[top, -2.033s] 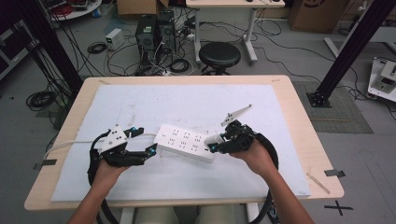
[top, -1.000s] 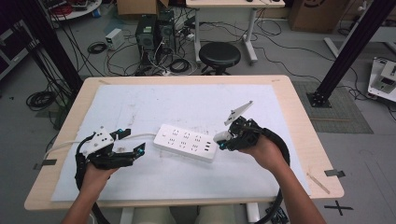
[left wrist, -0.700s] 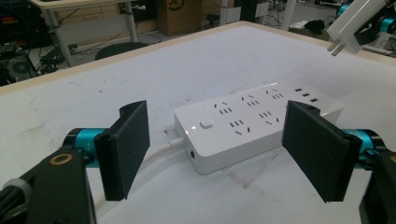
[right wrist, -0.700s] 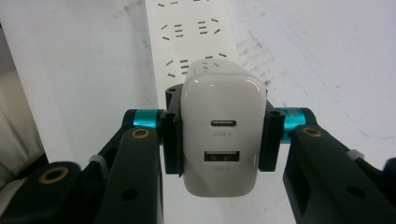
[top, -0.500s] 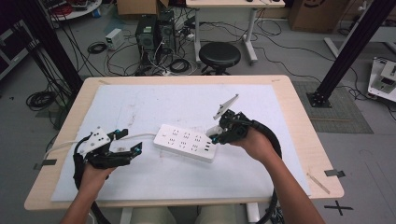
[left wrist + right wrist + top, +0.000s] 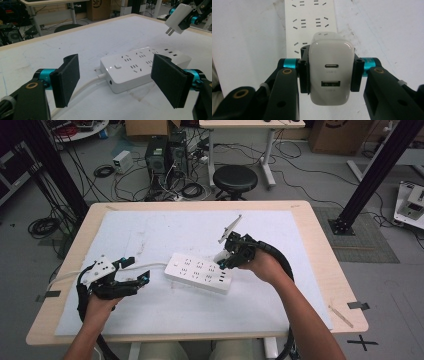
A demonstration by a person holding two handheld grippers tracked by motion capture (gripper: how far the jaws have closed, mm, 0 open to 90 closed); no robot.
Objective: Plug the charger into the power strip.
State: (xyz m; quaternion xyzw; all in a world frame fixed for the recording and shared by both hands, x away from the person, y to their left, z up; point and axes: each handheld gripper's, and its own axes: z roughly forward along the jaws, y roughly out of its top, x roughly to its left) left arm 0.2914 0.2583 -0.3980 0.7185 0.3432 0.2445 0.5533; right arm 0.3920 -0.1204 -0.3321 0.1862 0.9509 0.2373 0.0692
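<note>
On the left of the high view, the left hand-held gripper rests low over the white sheet that covers the wooden table, held by the person's left hand. Its jaws stand wide apart with nothing between them; in the left gripper view the two black pads frame the near end of the power strip without touching it. A white cable runs from that end of the strip back toward the left hand-held gripper, passing between the spread jaws and lying on the sheet.

The white power strip lies flat near the middle of the table, slightly slanted, its rows of sockets facing up. In the left gripper view a small square button shows on its top near the cable end.

To the right, the right hand-held gripper hangs just above the far end of the strip, gripped by the person's right hand. Its jaws are closed on a white charger, clamped on both sides. The right gripper view shows the charger's rear face with two USB ports, one above the other, and the strip's sockets beyond it. In the left gripper view the charger's two metal prongs point down toward the strip, clear of it.
</note>
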